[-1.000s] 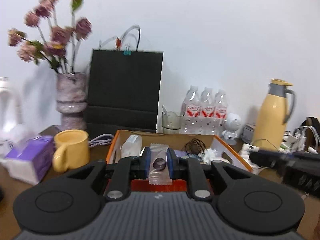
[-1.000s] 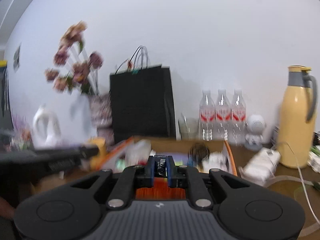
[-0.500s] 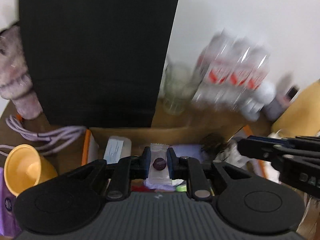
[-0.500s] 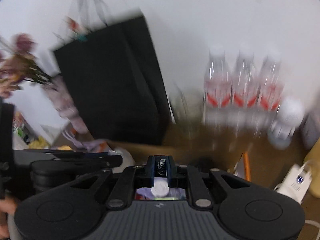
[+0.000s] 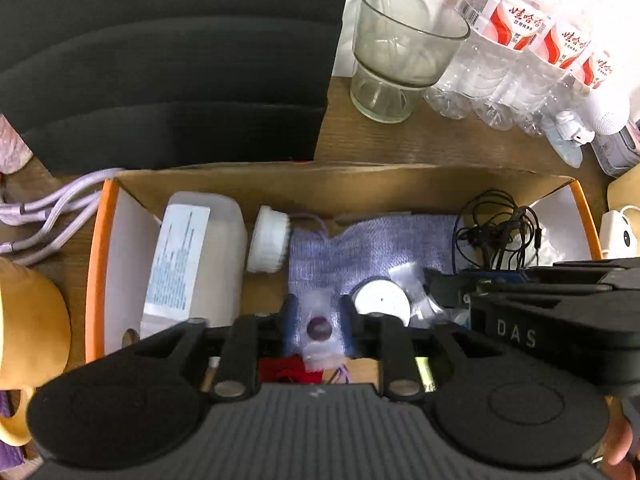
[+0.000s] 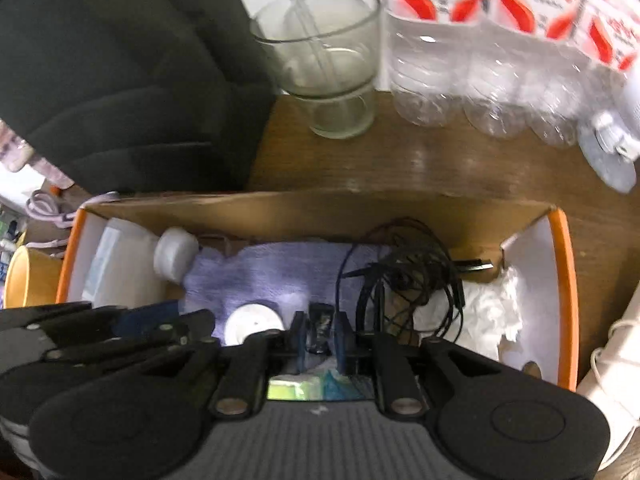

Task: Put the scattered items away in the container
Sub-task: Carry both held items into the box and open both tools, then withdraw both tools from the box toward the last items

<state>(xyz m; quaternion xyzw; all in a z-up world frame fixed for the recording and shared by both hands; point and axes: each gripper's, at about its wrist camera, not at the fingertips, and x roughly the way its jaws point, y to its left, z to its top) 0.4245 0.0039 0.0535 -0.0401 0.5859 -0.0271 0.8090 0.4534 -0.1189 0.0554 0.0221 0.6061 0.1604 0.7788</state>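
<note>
Most things already lie in the box (image 5: 100, 264): bottle (image 5: 192, 256), cloth (image 5: 372, 240), cable (image 6: 400, 276), tissue (image 6: 496, 312). I judge 2 drops left. My left gripper (image 5: 316, 320) is opening, its jaws narrowly apart around the candy (image 5: 318, 330). My right gripper (image 6: 320, 332) is opening too, a small dark item (image 6: 321, 326) between its jaws. Both hang over the box.

The water bottles (image 6: 500, 40) are blurred, their tops cut off by the upper edge
</note>
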